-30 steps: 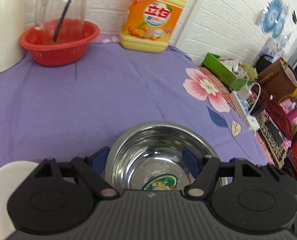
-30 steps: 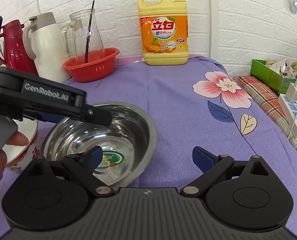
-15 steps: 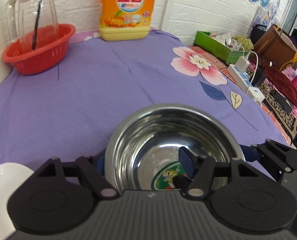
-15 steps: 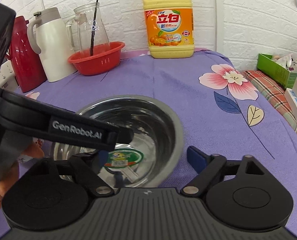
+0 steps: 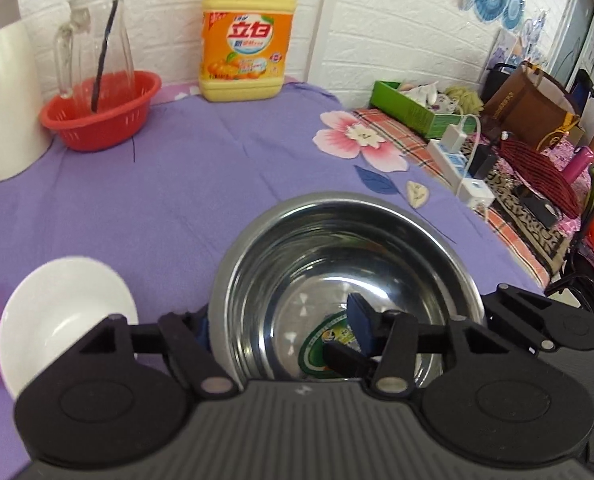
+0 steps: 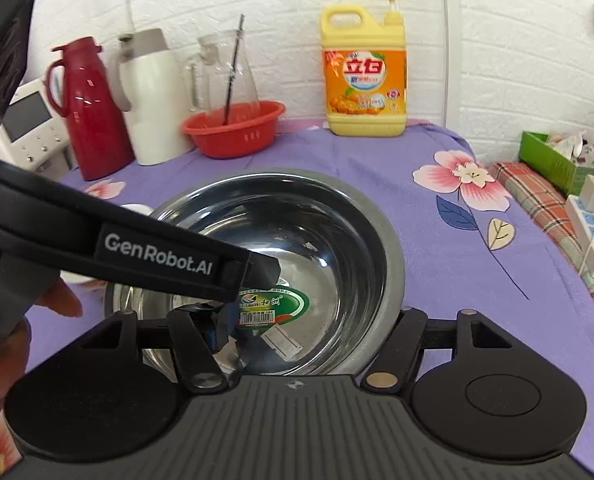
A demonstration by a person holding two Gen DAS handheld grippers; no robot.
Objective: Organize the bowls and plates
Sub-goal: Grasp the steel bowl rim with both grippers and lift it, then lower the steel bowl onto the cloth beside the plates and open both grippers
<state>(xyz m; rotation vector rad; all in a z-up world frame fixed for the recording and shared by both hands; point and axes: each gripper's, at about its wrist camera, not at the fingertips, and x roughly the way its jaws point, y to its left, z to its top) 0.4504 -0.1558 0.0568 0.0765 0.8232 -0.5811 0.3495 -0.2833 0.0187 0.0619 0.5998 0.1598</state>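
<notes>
Purple cloth, white bowl part-hidden behind L gripper

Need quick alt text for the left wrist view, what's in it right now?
The left gripper straddles the near wall of a steel bowl on a purple floral tablecloth, jaws just closing. A white bowl sits left; behind are a red basket and yellow detergent jug.

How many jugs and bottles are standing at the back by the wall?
4: a red flask at the far left, a white jug next to it, a glass pitcher standing in the red basket, and a yellow soap bottle on the right.
</notes>
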